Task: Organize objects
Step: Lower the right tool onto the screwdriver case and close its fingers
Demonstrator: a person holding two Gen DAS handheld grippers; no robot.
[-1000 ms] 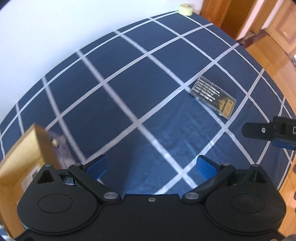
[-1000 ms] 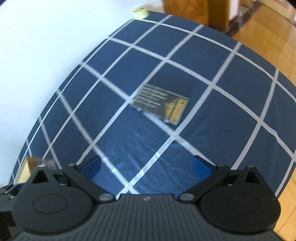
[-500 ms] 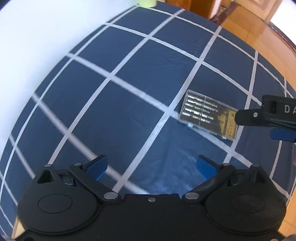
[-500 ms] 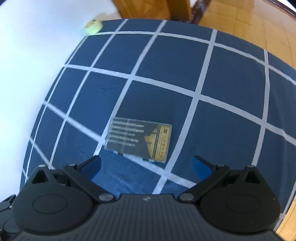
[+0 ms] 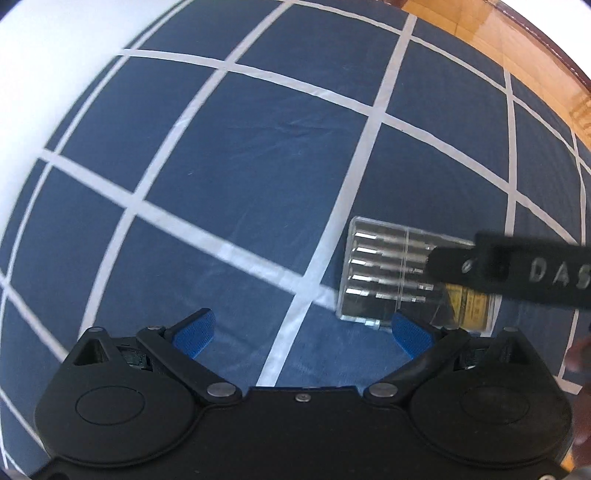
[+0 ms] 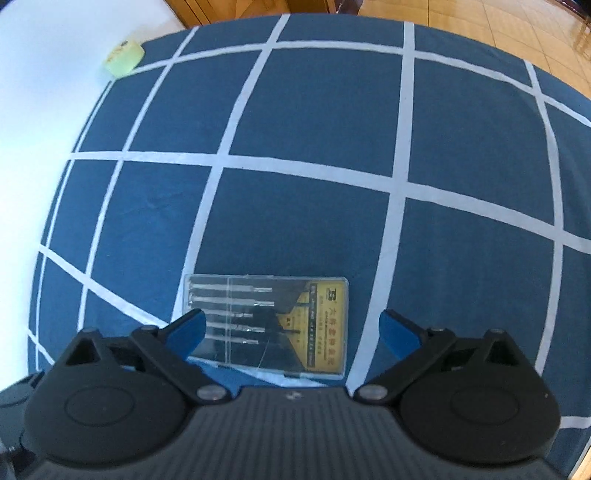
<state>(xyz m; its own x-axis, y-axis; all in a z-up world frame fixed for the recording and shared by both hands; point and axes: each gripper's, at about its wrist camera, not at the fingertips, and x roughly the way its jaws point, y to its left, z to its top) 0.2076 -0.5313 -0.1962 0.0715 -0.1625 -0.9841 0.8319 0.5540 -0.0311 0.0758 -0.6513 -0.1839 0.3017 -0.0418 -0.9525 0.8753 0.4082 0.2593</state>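
Note:
A clear plastic case of small screwdrivers with a yellow label (image 6: 269, 321) lies flat on the blue checked cloth (image 6: 314, 129). My right gripper (image 6: 291, 330) is open, its blue fingertips on either side of the case, just above it. In the left wrist view the case (image 5: 391, 273) lies to the right, partly covered by the right gripper's black finger (image 5: 517, 271). My left gripper (image 5: 303, 332) is open and empty, its right fingertip close to the case's near edge.
A roll of pale yellow tape (image 6: 123, 59) sits at the cloth's far left corner by the white wall. Wooden floor (image 6: 480, 22) lies beyond the cloth's far and right edges.
Both grippers have moved in toward the case. The right gripper has come over it, so it lies between the fingers. The cardboard box at the left has dropped out of view.

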